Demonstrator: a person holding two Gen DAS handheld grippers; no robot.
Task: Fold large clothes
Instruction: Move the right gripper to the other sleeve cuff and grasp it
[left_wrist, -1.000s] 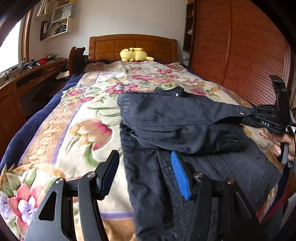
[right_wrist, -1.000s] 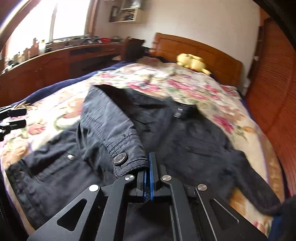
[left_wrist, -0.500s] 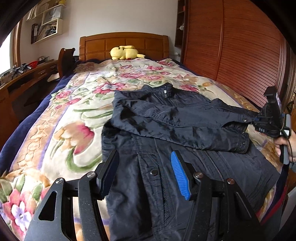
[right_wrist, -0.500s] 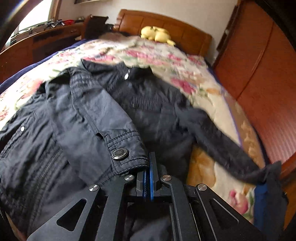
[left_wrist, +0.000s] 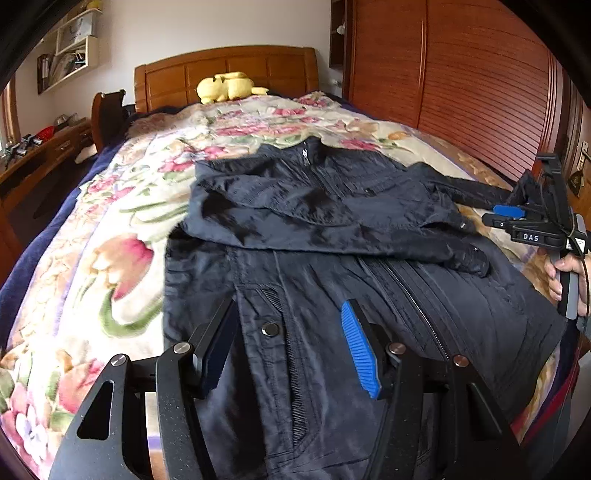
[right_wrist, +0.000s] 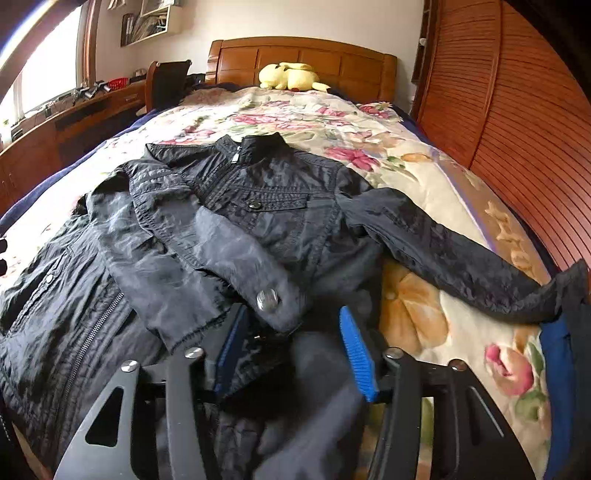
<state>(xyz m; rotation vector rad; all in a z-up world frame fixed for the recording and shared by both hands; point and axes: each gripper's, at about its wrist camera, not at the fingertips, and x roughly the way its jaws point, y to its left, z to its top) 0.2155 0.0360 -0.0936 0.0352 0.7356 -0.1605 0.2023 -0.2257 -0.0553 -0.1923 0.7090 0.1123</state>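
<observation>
A dark navy jacket (left_wrist: 332, 229) lies front-up on the floral bedspread (left_wrist: 122, 229), collar toward the headboard. One sleeve is folded across its chest, and its cuff with a metal snap (right_wrist: 267, 299) lies just in front of my right gripper (right_wrist: 291, 350), which is open and empty. The other sleeve (right_wrist: 461, 254) stretches out to the right edge of the bed. My left gripper (left_wrist: 288, 350) is open and empty above the jacket's lower hem. The right gripper also shows in the left wrist view (left_wrist: 517, 218), at the jacket's right side.
A yellow plush toy (right_wrist: 290, 75) sits by the wooden headboard (right_wrist: 303, 59). A wooden slatted wardrobe (left_wrist: 461, 81) runs along the right of the bed. A desk (right_wrist: 66, 118) and chair (right_wrist: 166, 85) stand on the left.
My right gripper carried the sleeve cuff across the jacket's chest, then opened and let it go. The left gripper stayed open and drifted over the hem.
</observation>
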